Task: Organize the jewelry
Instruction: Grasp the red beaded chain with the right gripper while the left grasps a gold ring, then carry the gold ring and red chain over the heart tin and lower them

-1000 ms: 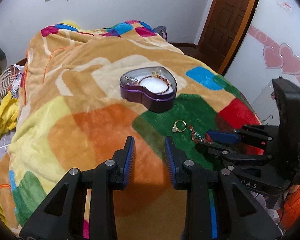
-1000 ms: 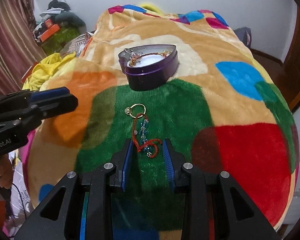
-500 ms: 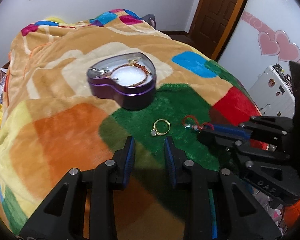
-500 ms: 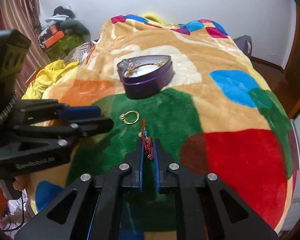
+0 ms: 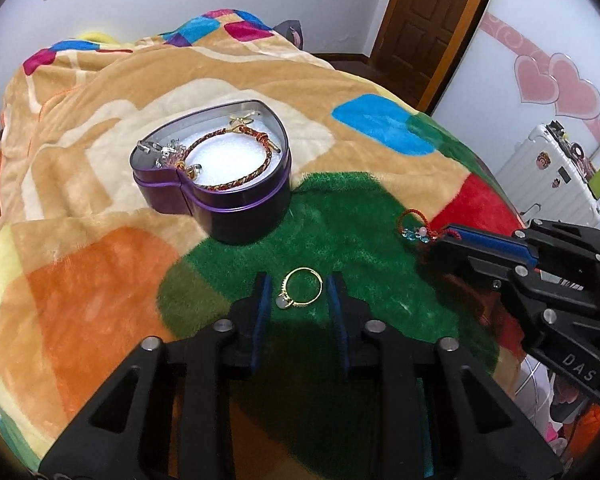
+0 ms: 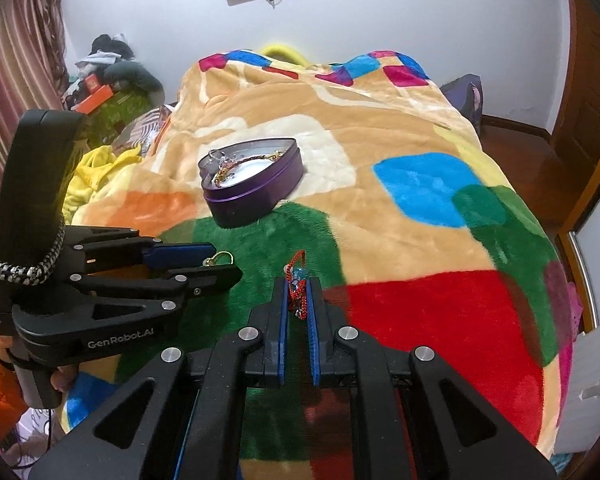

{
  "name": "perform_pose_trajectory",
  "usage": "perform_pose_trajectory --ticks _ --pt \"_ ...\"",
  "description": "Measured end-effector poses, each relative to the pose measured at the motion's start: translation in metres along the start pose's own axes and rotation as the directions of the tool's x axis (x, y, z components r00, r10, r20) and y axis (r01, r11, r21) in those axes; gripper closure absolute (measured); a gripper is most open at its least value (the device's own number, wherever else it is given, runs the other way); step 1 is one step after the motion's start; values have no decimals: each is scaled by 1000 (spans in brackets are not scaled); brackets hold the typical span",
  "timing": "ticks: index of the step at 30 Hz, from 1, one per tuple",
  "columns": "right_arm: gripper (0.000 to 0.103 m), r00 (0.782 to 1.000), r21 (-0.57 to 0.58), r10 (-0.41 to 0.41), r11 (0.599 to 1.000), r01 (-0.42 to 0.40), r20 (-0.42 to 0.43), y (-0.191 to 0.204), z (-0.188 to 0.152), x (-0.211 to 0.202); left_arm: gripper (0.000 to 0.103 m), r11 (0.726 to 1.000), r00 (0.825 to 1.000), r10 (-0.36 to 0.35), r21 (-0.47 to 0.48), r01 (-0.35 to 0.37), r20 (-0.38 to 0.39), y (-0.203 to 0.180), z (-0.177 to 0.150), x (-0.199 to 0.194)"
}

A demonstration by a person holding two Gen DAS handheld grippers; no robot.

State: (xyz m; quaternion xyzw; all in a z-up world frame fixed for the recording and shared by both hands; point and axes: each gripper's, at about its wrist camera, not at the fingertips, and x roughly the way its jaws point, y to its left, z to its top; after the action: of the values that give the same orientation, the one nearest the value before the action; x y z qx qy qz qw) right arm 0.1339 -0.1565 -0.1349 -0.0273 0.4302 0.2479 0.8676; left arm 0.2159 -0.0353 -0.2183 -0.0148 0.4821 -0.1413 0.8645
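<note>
A gold ring (image 5: 302, 292) lies on the green patch of the blanket, between the fingers of my left gripper (image 5: 298, 280). The jaws are closing and the pads stand just clear of the ring. My right gripper (image 6: 298, 284) is shut on a red cord bracelet with blue beads (image 6: 298, 276), held a little above the blanket; in the left wrist view the bracelet (image 5: 414, 232) hangs from its tip (image 5: 438, 240). The open purple heart-shaped tin (image 5: 240, 216) sits beyond both and holds a braided bracelet and other pieces. The right wrist view shows the tin (image 6: 256, 204) and my left gripper (image 6: 220, 264).
A patchwork fleece blanket (image 5: 100, 300) covers the bed. A white suitcase (image 5: 548, 176) and a wooden door (image 5: 420, 20) stand to the right. Yellow cloth (image 6: 88, 176) and piled clutter (image 6: 100, 92) lie off the bed's left side.
My left gripper moved forward and down until its fingers straddle the ring. My right gripper shut on the red bracelet and lifted it off the blanket.
</note>
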Motion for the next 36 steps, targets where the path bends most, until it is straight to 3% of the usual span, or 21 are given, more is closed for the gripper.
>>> perform_pose_trajectory --ticks 10,18,28,36 --pt "95 999 -9 -1 1000 2 34 3 9 -12 81 1000 999 17 7 -17 46 -2 -2 -19" --pt "95 996 -22 0 1000 2 89 11 27 -25 81 1000 991 27 -19 -25 129 7 6 -52" --pt "95 986 -46 17 999 -9 166 25 52 -38 81 996 958 86 -39 -79 273 17 24 -100" --pt "95 973 -75 44 997 -28 227 38 74 -42 81 992 937 124 -71 -106 328 34 36 -115"
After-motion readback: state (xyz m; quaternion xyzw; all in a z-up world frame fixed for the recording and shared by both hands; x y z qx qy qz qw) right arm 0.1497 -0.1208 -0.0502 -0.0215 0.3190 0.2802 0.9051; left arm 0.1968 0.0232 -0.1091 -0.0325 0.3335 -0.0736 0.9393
